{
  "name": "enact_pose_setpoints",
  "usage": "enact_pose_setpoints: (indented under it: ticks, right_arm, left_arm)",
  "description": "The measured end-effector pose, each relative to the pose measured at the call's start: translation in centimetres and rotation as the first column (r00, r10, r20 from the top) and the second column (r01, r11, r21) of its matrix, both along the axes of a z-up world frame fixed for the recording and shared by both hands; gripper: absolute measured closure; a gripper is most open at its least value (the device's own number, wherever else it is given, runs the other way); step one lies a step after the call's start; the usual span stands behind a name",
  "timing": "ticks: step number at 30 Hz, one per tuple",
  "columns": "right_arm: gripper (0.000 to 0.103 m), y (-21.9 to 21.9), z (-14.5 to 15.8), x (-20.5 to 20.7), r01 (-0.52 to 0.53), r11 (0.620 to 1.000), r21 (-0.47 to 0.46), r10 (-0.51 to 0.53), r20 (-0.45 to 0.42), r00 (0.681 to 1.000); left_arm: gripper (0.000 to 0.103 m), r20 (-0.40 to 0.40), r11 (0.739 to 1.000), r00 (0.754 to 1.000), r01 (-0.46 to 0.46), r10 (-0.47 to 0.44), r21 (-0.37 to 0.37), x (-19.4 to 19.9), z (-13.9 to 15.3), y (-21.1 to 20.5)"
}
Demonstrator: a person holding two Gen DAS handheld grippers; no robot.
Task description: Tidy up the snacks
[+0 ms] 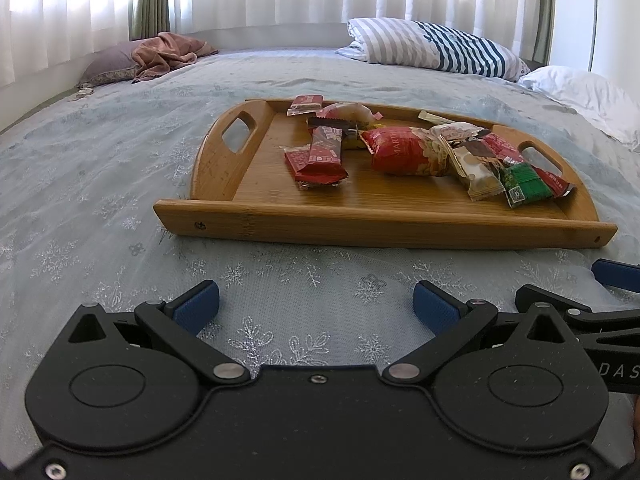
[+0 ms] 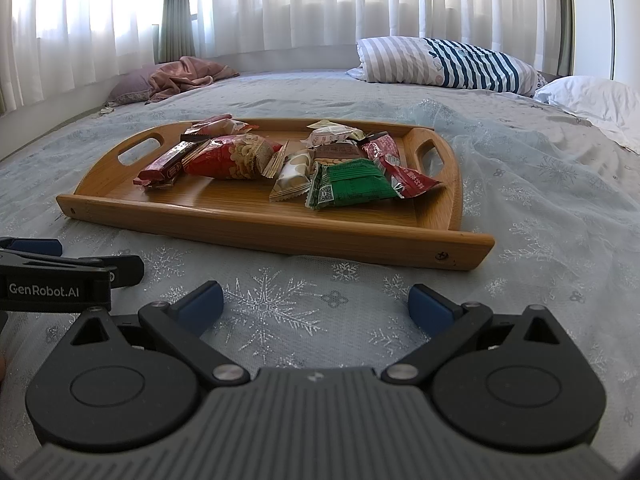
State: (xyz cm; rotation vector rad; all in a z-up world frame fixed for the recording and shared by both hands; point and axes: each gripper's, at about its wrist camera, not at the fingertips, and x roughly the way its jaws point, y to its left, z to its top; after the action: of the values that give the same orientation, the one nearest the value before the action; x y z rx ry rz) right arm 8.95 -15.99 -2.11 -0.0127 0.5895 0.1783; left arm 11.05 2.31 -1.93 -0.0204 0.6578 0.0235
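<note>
Bed point(image 1: 100, 200) soft, patterned cover. Wooden tray point(image 1: 384, 222) with heaped snacks point(image 2: 352, 184) sits ahead of both grippers. Left gripper point(image 1: 316, 304) and right gripper point(image 2: 316, 300): jaws wide apart, empty. Risk: overlapping slick wrappers slip or drag neighbours; tray may tilt on the mattress.

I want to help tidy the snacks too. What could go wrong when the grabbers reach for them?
1. The snacks overlap: the green packet lies against the cream packet and a red one, so grabbing one may drag its neighbours.
2. The wooden tray sits on a soft, wrinkled bedspread; pressing down could tip it.
3. The left gripper and right gripper, both with jaws open, are close together and could bump.
</note>
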Motion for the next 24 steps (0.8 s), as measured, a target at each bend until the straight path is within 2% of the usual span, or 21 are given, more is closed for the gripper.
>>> enact_pose_setpoints:
  ticks: [24]
  right_arm:
    - [0.000,0.02,0.00,-0.01,0.000,1.000,0.000,0.000,0.000,1.000]
  left_arm:
    - [0.000,0.002,1.000,1.000,-0.005,0.005,0.011,0.08,-0.06,0.00]
